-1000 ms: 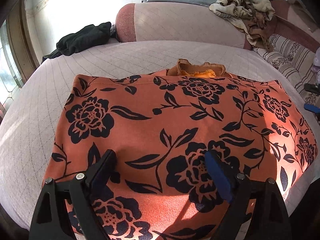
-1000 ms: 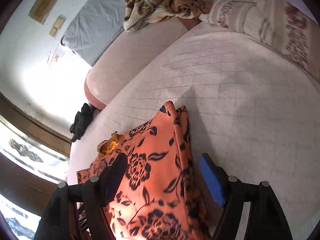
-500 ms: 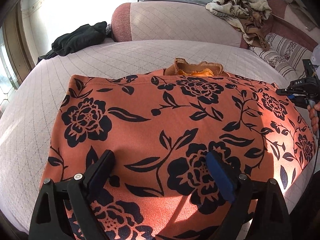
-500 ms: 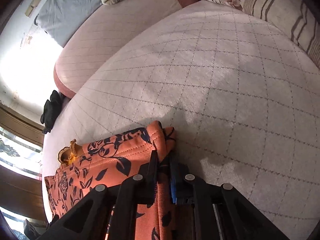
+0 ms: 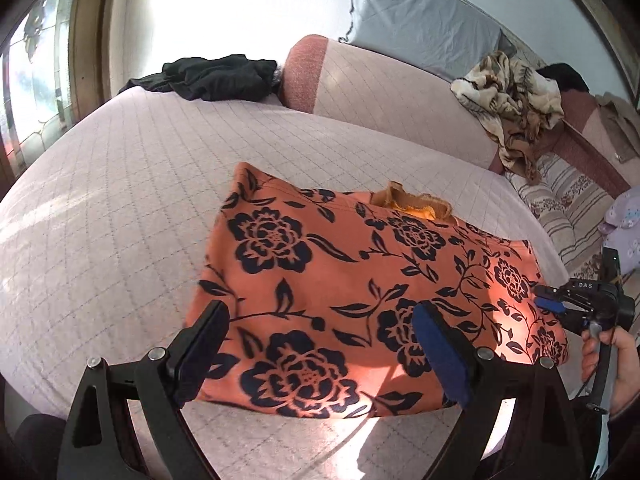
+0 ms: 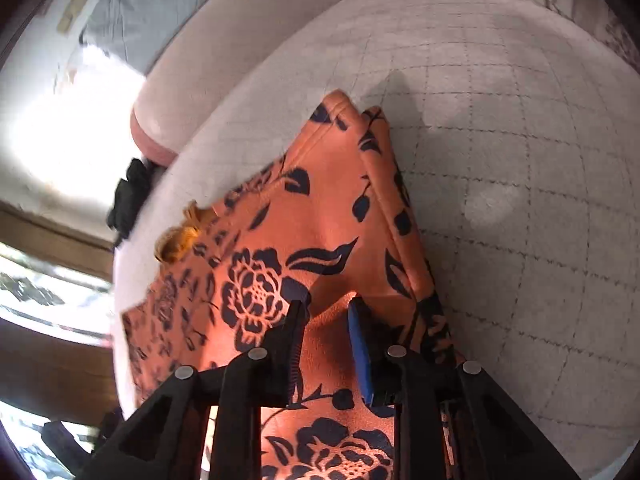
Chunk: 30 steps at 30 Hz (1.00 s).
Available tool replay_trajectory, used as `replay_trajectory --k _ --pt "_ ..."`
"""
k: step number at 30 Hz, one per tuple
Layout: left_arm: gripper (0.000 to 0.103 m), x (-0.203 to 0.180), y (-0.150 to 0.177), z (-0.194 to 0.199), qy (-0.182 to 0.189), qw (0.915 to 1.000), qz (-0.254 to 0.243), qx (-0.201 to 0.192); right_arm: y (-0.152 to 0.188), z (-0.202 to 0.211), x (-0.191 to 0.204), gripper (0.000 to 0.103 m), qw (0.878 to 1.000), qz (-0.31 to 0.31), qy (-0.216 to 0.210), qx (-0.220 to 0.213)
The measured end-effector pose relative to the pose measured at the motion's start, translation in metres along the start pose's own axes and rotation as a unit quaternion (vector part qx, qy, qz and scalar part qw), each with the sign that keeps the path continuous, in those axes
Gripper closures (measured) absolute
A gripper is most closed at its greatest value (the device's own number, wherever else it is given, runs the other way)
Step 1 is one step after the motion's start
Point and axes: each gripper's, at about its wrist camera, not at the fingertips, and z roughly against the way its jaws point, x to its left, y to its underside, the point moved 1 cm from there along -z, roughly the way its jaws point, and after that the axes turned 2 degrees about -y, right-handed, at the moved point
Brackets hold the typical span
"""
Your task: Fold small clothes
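Note:
An orange garment with black flowers (image 5: pixel 340 280) lies folded flat on the quilted bed (image 5: pixel 120 220). A yellow-brown collar piece (image 5: pixel 412 204) sticks out at its far edge. My left gripper (image 5: pixel 320 314) hangs open above the garment's near edge, with nothing between its fingers. My right gripper (image 6: pixel 326 312) sits on the garment (image 6: pixel 320 200) near its right edge. Its jaws are opening, and a raised ridge of the cloth is still pinched between the pads. In the left wrist view the right gripper (image 5: pixel 546 303) shows at the garment's right edge, held by a hand (image 5: pixel 616 364).
Dark clothes (image 5: pixel 216 76) lie at the bed's far left beside a pink bolster (image 5: pixel 392 92). A grey pillow (image 5: pixel 420 32) and a crumpled patterned blanket (image 5: pixel 512 96) sit behind it. Striped cushions (image 5: pixel 568 208) line the right side. A window (image 5: pixel 36 72) is at the left.
My left gripper pulled back and rose, so the garment now lies farther off. My right gripper closed on the garment's right edge, then moved nearer along that edge, and its jaws have parted a little.

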Motion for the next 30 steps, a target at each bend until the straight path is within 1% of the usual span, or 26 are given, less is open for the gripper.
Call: replay_trajectory --k 1,2,3,4,5,6,8,9,10,11,12,13,14,15,17,18,19,20,21,22,23,24,26,28,29,30 --pt "0.01 0.012 0.0 0.006 -0.011 0.9999 0.01 -0.004 0.003 0.011 0.007 0.076 1.0 0.008 0.011 -0.014" --pt "0.01 0.025 0.002 0.011 -0.021 0.9995 0.023 -0.006 0.007 0.021 0.017 0.072 0.999 0.029 0.019 -0.023" --pt "0.01 0.039 0.005 0.014 -0.027 0.9989 0.039 -0.006 0.012 0.029 0.028 0.064 0.998 0.051 0.022 -0.029" --pt "0.01 0.052 0.009 0.016 -0.03 0.9979 0.058 -0.005 0.02 0.036 0.039 0.053 0.996 0.075 0.014 -0.038" --pt "0.01 0.065 0.014 0.014 -0.034 0.9965 0.077 0.002 0.03 0.041 0.048 0.026 0.994 0.099 0.001 -0.045" --pt "0.01 0.075 0.017 0.011 -0.038 0.9945 0.097 0.016 0.04 0.042 0.052 0.018 0.991 0.122 0.0 -0.047" --pt "0.01 0.09 0.024 -0.001 -0.021 0.9903 0.131 0.041 0.054 0.028 0.049 0.018 0.989 0.143 0.035 -0.024" --pt "0.011 0.092 0.026 -0.007 -0.016 0.9886 0.138 0.057 0.058 0.017 0.04 0.019 0.99 0.133 0.055 -0.005" --pt "0.014 0.091 0.028 -0.011 -0.014 0.9882 0.136 0.069 0.061 0.013 0.033 0.019 0.991 0.119 0.056 0.003" --pt "0.026 0.087 0.028 -0.013 -0.004 0.9892 0.127 0.073 0.062 0.015 0.029 0.019 0.992 0.119 0.047 -0.011" --pt "0.045 0.082 0.028 -0.015 0.007 0.9906 0.113 0.077 0.063 0.017 0.029 0.019 0.991 0.121 0.045 -0.016" --pt "0.058 0.076 0.029 -0.02 0.009 0.9912 0.098 0.089 0.064 0.017 0.029 0.019 0.991 0.121 0.046 -0.016" --pt "0.086 0.074 0.031 -0.028 0.005 0.9896 0.089 0.112 0.064 0.017 0.029 0.019 0.991 0.121 0.047 -0.015" --pt "0.087 0.075 0.034 -0.037 0.006 0.9879 0.092 0.124 0.064 0.016 0.028 0.019 0.991 0.122 0.047 -0.013" --pt "0.089 0.082 0.035 -0.039 0.019 0.9843 0.116 0.132 0.064 0.015 0.028 0.019 0.99 0.128 0.049 -0.013" --pt "0.09 0.082 0.031 -0.033 0.017 0.9839 0.116 0.135 0.065 0.013 0.028 0.019 0.99 0.132 0.051 -0.012" --pt "0.09 0.078 0.027 -0.024 0.012 0.9868 0.105 0.123 0.065 0.013 0.029 0.019 0.989 0.135 0.053 -0.011" --pt "0.09 0.072 0.023 -0.014 0.008 0.9914 0.081 0.102 0.064 0.013 0.03 0.019 0.989 0.135 0.052 -0.01" --pt "0.089 0.065 0.021 -0.01 -0.004 0.9943 0.054 0.092 0.064 0.013 0.029 0.019 0.99 0.133 0.049 -0.01" --pt "0.089 0.063 0.022 -0.015 -0.016 0.994 0.037 0.102 0.064 0.012 0.028 0.019 0.99 0.131 0.046 -0.011" --pt "0.088 0.065 0.025 -0.024 -0.029 0.9909 0.034 0.127 0.064 0.012 0.027 0.019 0.99 0.131 0.042 -0.012" --pt "0.084 0.069 0.027 -0.031 -0.032 0.9876 0.042 0.147 0.065 0.012 0.026 0.019 0.99 0.132 0.041 -0.015" --pt "0.081 0.071 0.023 -0.028 -0.027 0.9877 0.057 0.143 0.066 0.014 0.026 0.019 0.99 0.136 0.039 -0.017" --pt "0.068 0.067 0.008 -0.02 -0.02 0.9912 0.055 0.118 0.066 0.015 0.024 0.019 0.99 0.136 0.034 -0.018" --pt "0.048 0.062 -0.003 -0.019 -0.007 0.9932 0.051 0.104 0.066 0.016 0.023 0.019 0.99 0.135 0.03 -0.019" --pt "0.036 0.059 -0.014 -0.019 0.01 0.995 0.045 0.089 0.066 0.016 0.022 0.018 0.991 0.133 0.026 -0.019"
